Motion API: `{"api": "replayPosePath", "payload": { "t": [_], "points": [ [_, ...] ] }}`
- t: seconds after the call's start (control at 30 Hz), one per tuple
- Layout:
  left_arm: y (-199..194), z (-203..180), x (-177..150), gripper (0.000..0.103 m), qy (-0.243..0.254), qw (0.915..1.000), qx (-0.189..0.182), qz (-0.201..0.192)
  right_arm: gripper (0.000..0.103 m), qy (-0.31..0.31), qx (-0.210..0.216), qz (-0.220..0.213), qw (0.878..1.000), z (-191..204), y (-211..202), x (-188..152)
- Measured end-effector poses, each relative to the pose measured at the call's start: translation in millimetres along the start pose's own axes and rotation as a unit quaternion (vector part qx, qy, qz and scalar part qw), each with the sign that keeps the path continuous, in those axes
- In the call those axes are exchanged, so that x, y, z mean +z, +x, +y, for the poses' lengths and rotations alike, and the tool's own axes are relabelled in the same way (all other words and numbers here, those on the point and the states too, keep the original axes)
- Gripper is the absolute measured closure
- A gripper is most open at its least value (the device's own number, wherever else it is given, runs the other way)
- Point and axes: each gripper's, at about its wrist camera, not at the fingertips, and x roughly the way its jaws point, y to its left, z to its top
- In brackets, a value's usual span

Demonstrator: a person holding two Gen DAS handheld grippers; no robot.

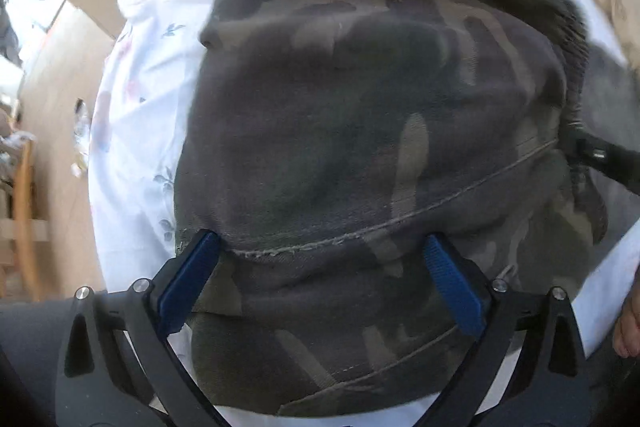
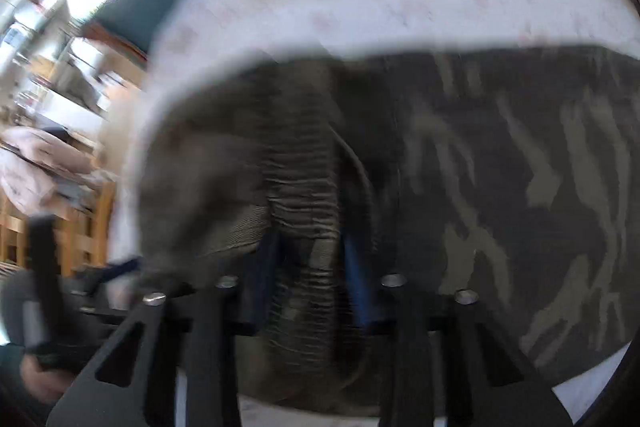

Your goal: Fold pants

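Here the pants (image 1: 380, 115) are lying in a folded camouflage bundle on the sheet (image 1: 132, 99), spreading ahead of and beneath both grippers. The likeliest slip is the top layer sliding off the one below as it is being moved: the left gripper (image 1: 320, 259) is standing with its blue fingers (image 1: 188, 279) wide apart, straddling a stitched hem without pinching it, so on that side nothing is keeping the layers together. The right gripper (image 2: 308, 267) is sitting with its fingers narrowed around the ribbed waistband (image 2: 300, 187), which is running between them; the blur is hiding whether the pads are truly biting, but it looks like a grip. Pulling from that one hold could drag the bundle askew or open the fold. The left gripper is pointing forward and down over the cloth, low and close; the right one is tilting down onto the waistband from the bundle's near edge.
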Motion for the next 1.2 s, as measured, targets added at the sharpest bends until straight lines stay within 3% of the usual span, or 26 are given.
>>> {"api": "replayPosePath", "payload": {
  "t": [0.1, 0.2, 0.27, 0.3, 0.33, 0.4, 0.5, 0.57, 0.7, 0.73, 0.77, 0.83, 0.9, 0.97, 1.0, 1.03, 1.07, 1.2],
  "points": [
    [-10, 1, 1, 0.004, -0.009, 0.9998, -0.002, -0.017, 0.070, 0.015, 0.016, -0.010, 1.000, -7, -1, 1],
    [-44, 2, -5, 0.004, -0.028, 0.9964, -0.038, -0.070, 0.065, 0.014, 0.030, -0.043, 0.999, -4, -33, -4],
    [-63, -4, -4, 0.004, -0.020, 0.9927, -0.042, -0.111, 0.052, 0.053, 0.052, -0.084, 0.994, -18, -62, -13],
    [-69, -9, -4, 0.004, -0.016, 0.9909, -0.040, -0.127, 0.040, 0.084, 0.060, -0.104, 0.989, -28, -75, -19],
    [-70, -10, -1, 0.004, -0.017, 0.9900, -0.042, -0.133, 0.031, 0.124, 0.068, -0.128, 0.982, -44, -90, -32],
    [-67, -19, 5, 0.004, -0.026, 0.9891, -0.071, -0.126, 0.028, 0.191, 0.067, -0.151, 0.968, -69, -106, -59],
    [-57, -32, 14, 0.004, -0.028, 0.9904, -0.082, -0.107, 0.026, 0.303, 0.008, -0.145, 0.942, -102, -117, -122],
    [-49, -33, 18, 0.004, -0.032, 0.9922, -0.074, -0.095, 0.026, 0.341, 0.040, -0.130, 0.930, -117, -110, -147],
    [-37, -37, 33, 0.004, -0.056, 0.9930, -0.085, -0.058, 0.027, 0.443, 0.087, -0.133, 0.882, -166, -86, -178],
    [-37, -34, 34, 0.004, -0.065, 0.9925, -0.088, -0.056, 0.027, 0.457, 0.101, -0.152, 0.871, -182, -87, -177],
    [-39, -36, 28, 0.004, -0.068, 0.9921, -0.089, -0.056, 0.027, 0.457, 0.102, -0.167, 0.867, -197, -90, -169],
    [-42, -33, 30, 0.004, -0.076, 0.9913, -0.090, -0.060, 0.027, 0.440, 0.085, -0.186, 0.874, -217, -100, -147],
    [-47, -21, 30, 0.004, -0.083, 0.9905, -0.088, -0.067, 0.027, 0.425, 0.029, -0.225, 0.876, -245, -125, -126],
    [-49, -15, 32, 0.004, -0.088, 0.9895, -0.090, -0.072, 0.028, 0.443, 0.008, -0.258, 0.859, -272, -141, -120],
    [-51, -11, 31, 0.004, -0.088, 0.9892, -0.089, -0.077, 0.028, 0.470, 0.030, -0.276, 0.838, -297, -151, -121],
    [-52, -8, 31, 0.004, -0.088, 0.9892, -0.085, -0.081, 0.028, 0.483, 0.043, -0.287, 0.826, -313, -156, -119],
    [-53, -4, 30, 0.004, -0.088, 0.9894, -0.077, -0.087, 0.028, 0.485, 0.042, -0.292, 0.823, -326, -163, -115],
    [-54, 8, 33, 0.004, -0.103, 0.9878, -0.050, -0.106, 0.028, 0.462, -0.008, -0.302, 0.834, -352, -184, -91]
  ]
}}
